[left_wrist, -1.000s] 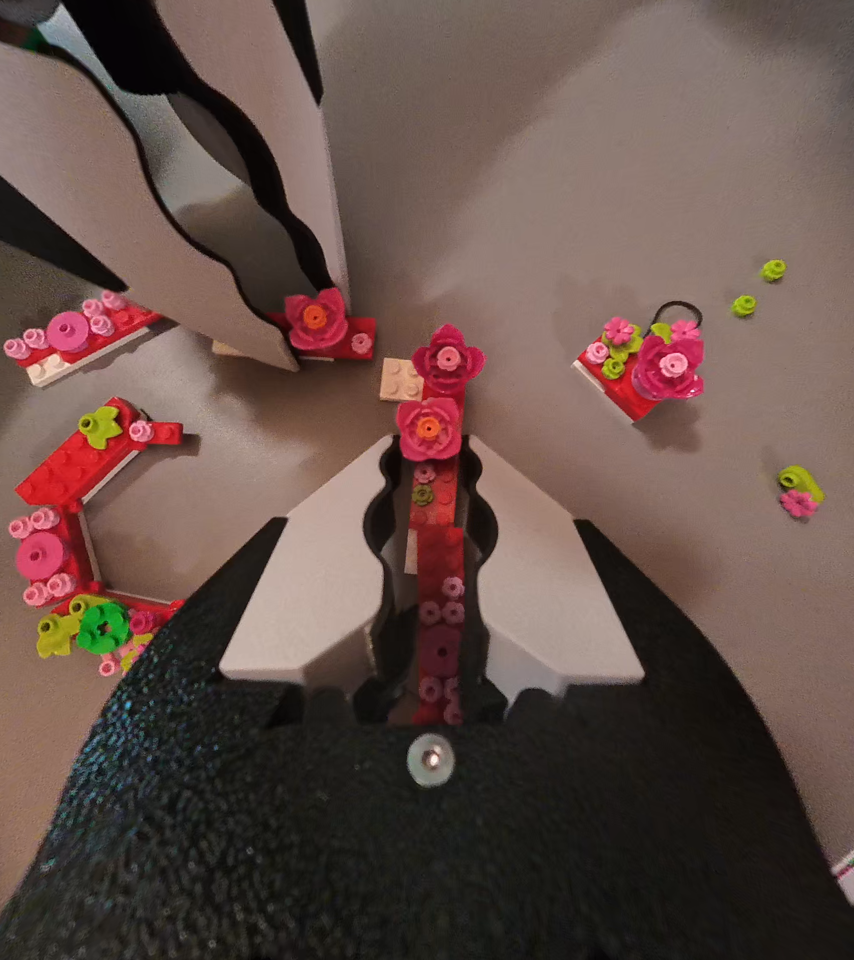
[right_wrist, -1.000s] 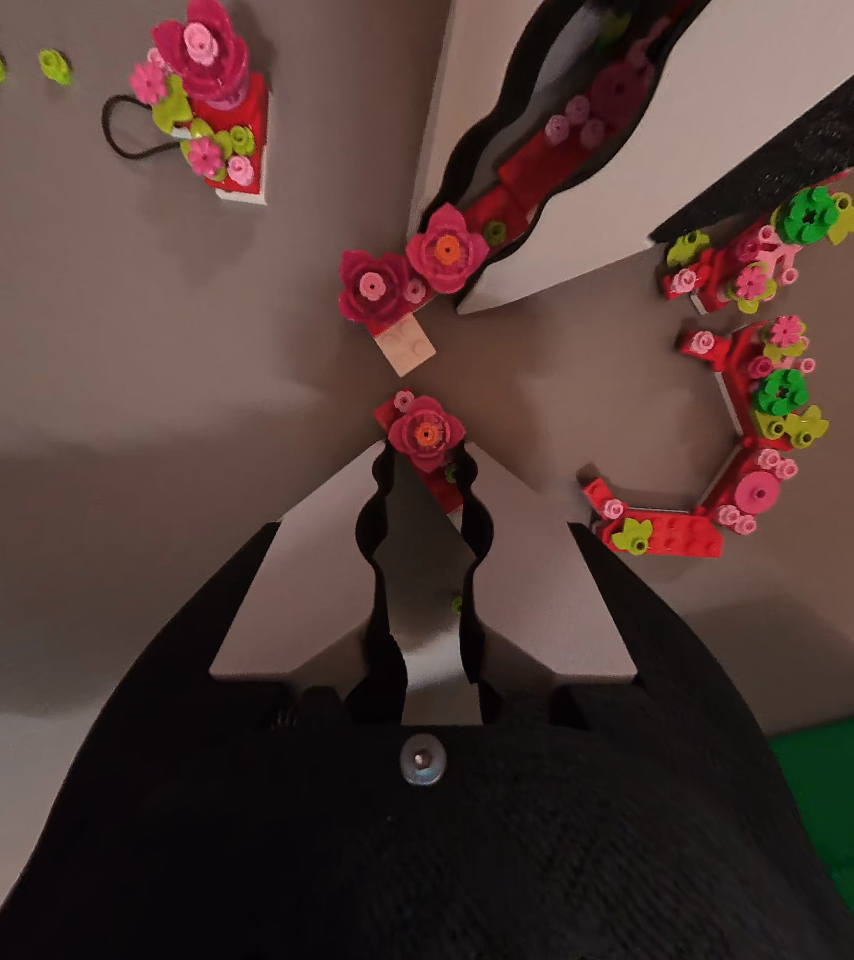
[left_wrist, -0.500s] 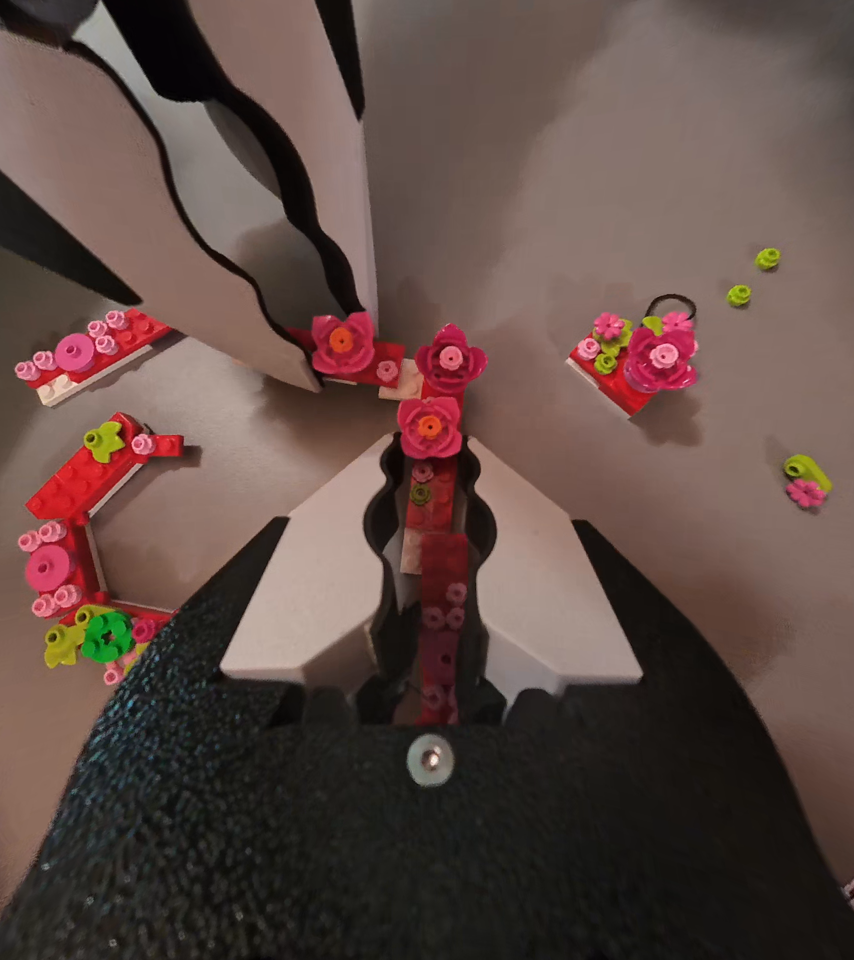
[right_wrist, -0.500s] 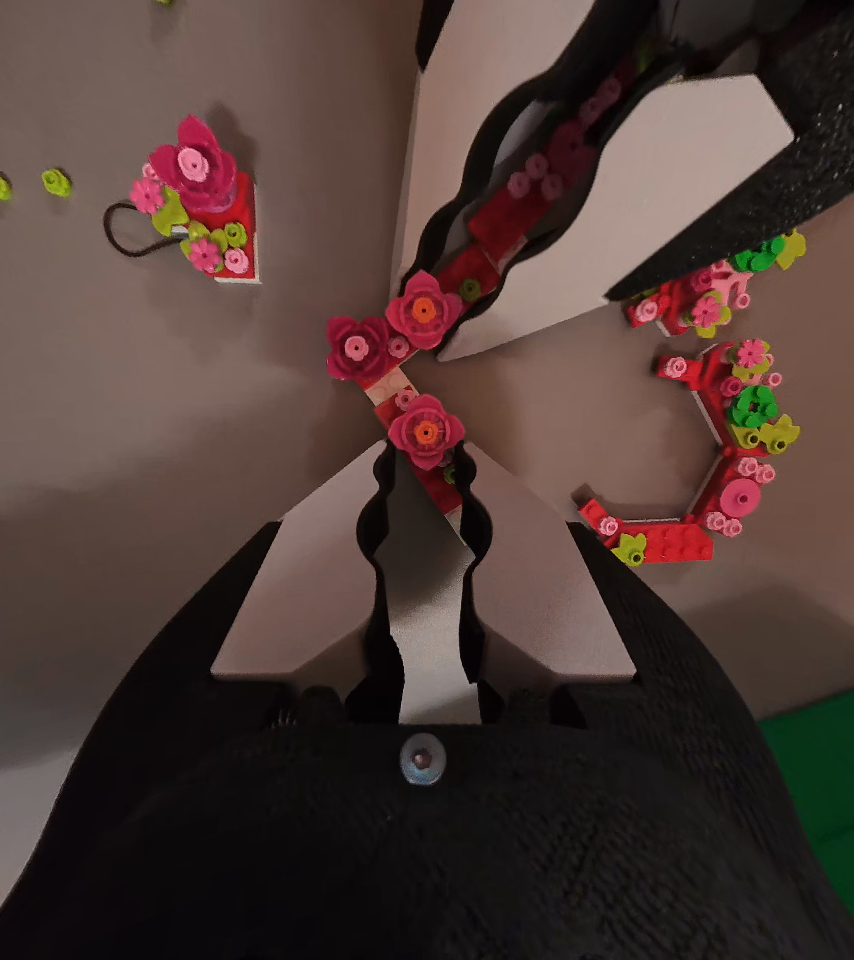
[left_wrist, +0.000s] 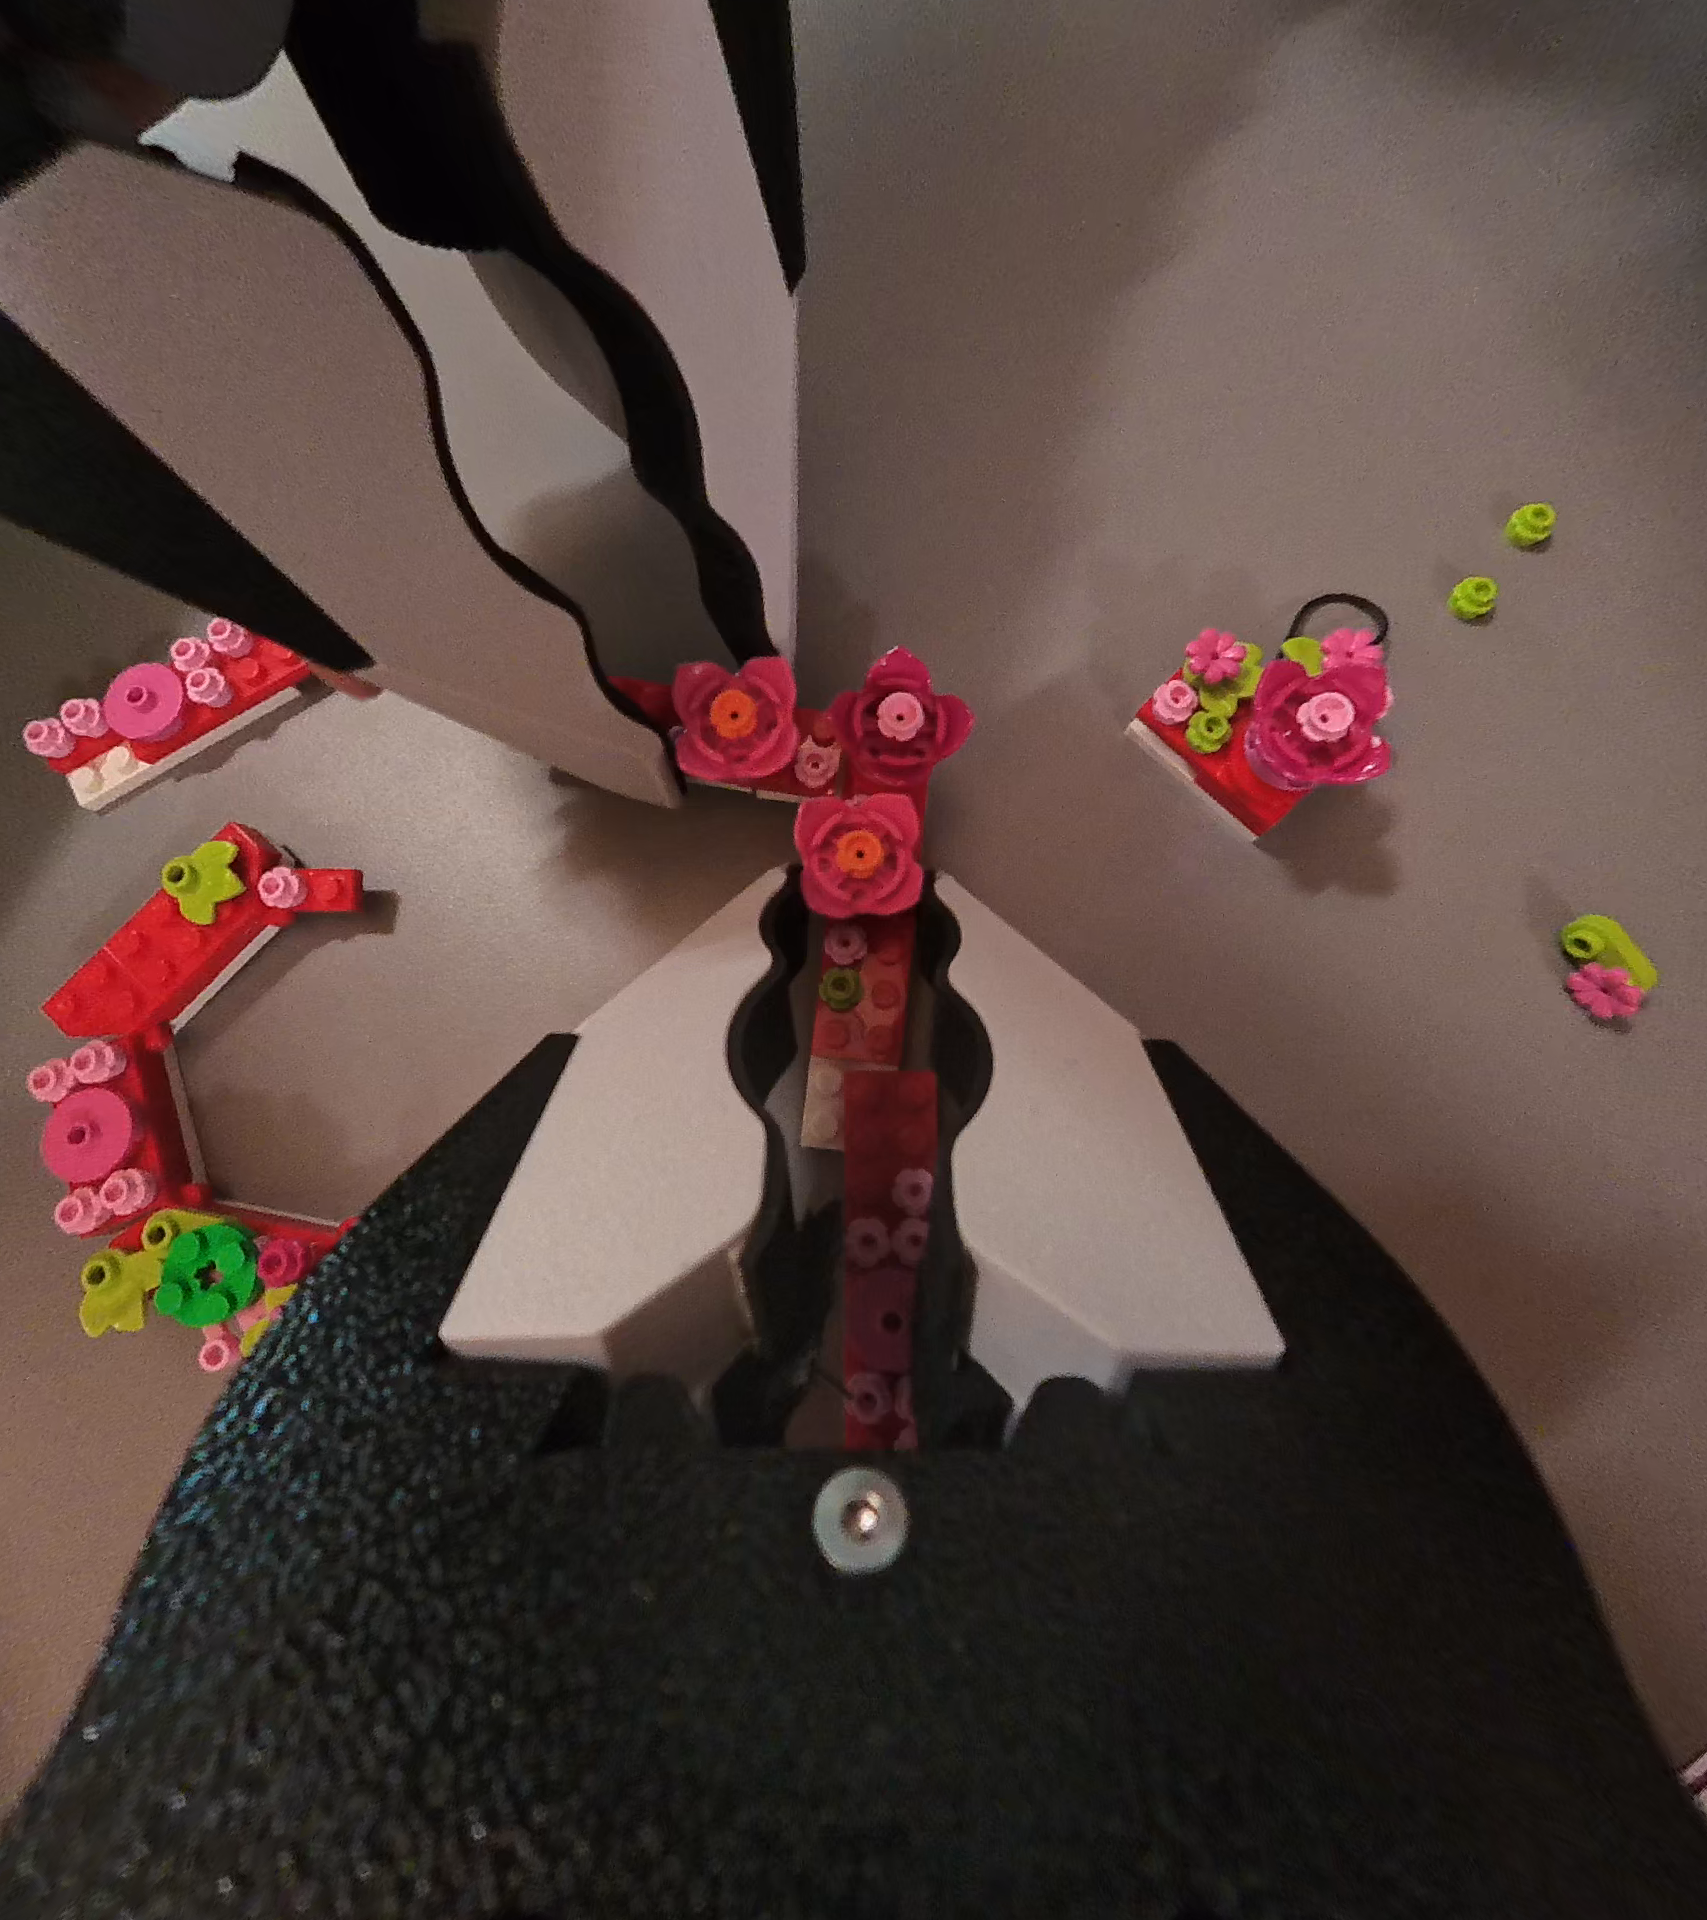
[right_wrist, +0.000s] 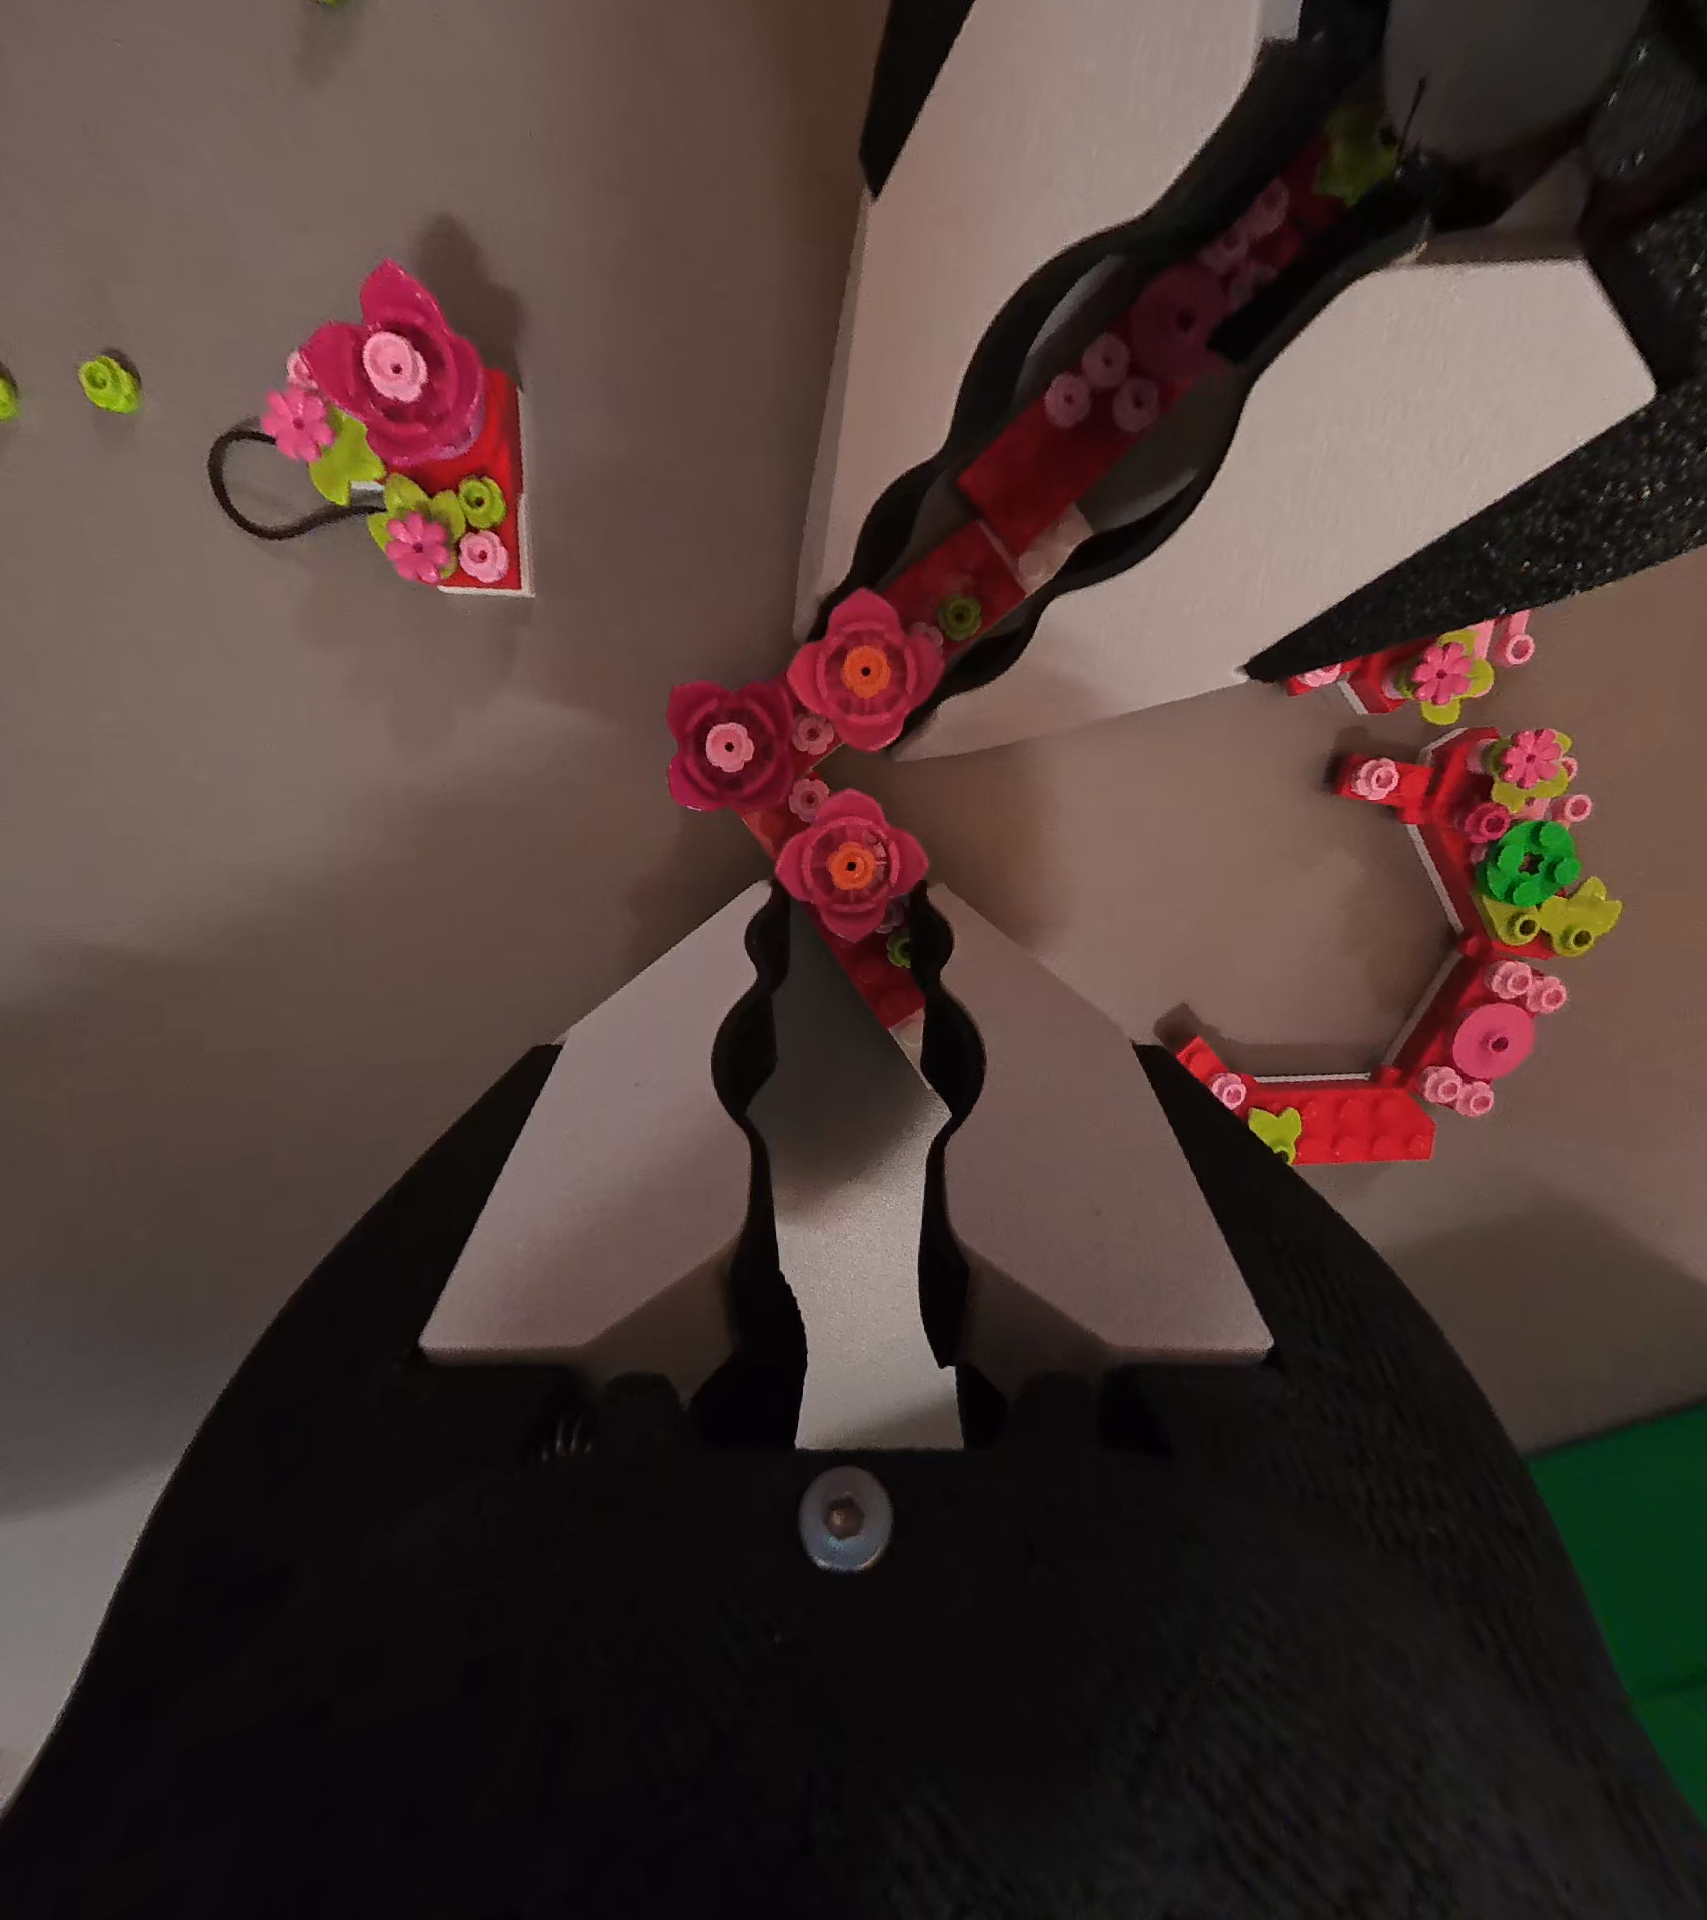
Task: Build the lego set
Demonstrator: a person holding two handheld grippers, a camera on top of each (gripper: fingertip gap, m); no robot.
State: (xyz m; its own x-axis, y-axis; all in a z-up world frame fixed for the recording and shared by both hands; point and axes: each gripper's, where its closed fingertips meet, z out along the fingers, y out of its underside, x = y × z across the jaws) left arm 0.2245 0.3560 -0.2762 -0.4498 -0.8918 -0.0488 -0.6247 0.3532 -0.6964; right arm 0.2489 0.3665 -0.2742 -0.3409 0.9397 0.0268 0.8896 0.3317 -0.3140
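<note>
My left gripper (left_wrist: pixel 859 883) is shut on a long red flower strip (left_wrist: pixel 880 1143) whose far end bears a dark magenta rose (left_wrist: pixel 896 717). My right gripper (right_wrist: pixel 849 894) is shut on a short red piece with an orange-centred rose (right_wrist: pixel 849 862). The short piece's far end touches the strip's end beside the magenta rose (right_wrist: pixel 729 743). In the left wrist view the right gripper (left_wrist: pixel 724 707) comes in from the upper left. In the right wrist view the left gripper (right_wrist: pixel 870 681) comes in from the upper right.
On the grey table (left_wrist: pixel 1244 312) lie a curved red segment chain (left_wrist: pixel 132 1039), a short red segment (left_wrist: pixel 153 707), a corner piece with a big rose and black loop (left_wrist: pixel 1275 727), two lime studs (left_wrist: pixel 1472 597) and a lime leaf with a pink flower (left_wrist: pixel 1607 961). A green mat (right_wrist: pixel 1680 1558) lies at the right. Both grippers' tips are close together, under 4 cm apart. The short red segment (left_wrist: pixel 153 707) lies around 11 cm away from my right fingertips.
The right gripper has brought its short rose piece up to the end of the left gripper's strip. The tan plate at that end is now covered.
</note>
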